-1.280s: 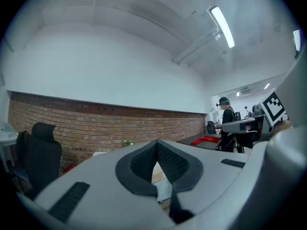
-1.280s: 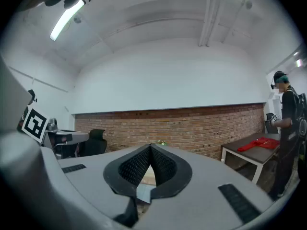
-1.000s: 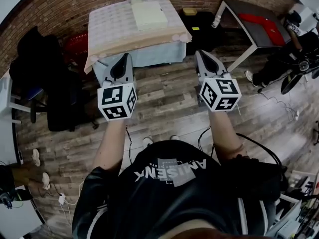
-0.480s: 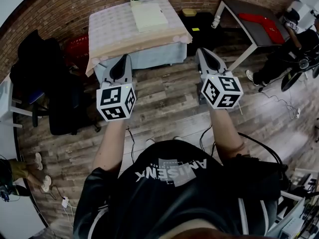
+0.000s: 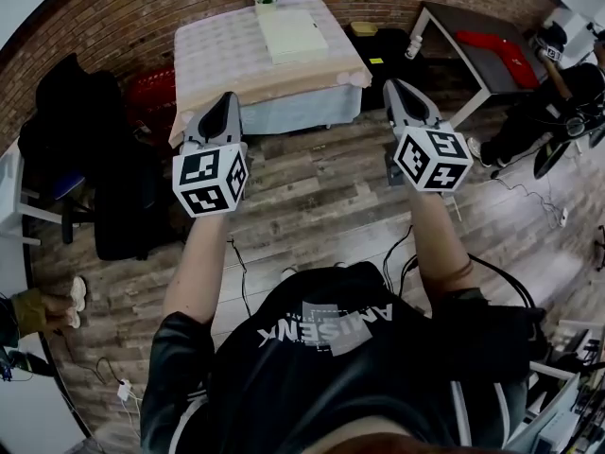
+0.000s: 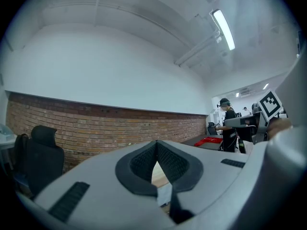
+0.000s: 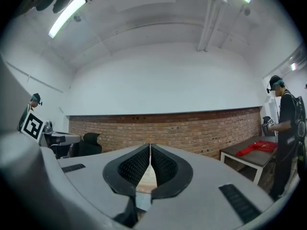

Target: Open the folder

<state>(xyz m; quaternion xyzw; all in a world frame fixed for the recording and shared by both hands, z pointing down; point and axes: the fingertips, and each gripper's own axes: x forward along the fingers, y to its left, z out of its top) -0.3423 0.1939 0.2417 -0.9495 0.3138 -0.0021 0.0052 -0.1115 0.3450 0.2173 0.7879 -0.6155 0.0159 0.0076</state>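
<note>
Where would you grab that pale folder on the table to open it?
The folder lies flat on the table, so only a thin edge offers a pinch: probably the top cover's near edge, coming in level from the person's side. Which edge opens is unclear.

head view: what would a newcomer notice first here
The black-and-white marker cubes on the left tongs and right tongs stand out first. Both tongs are shut and empty, held out at mid-picture over the wood floor. Beyond them, at the top, a cloth-covered table has a pale folder lying flat on it.
</note>
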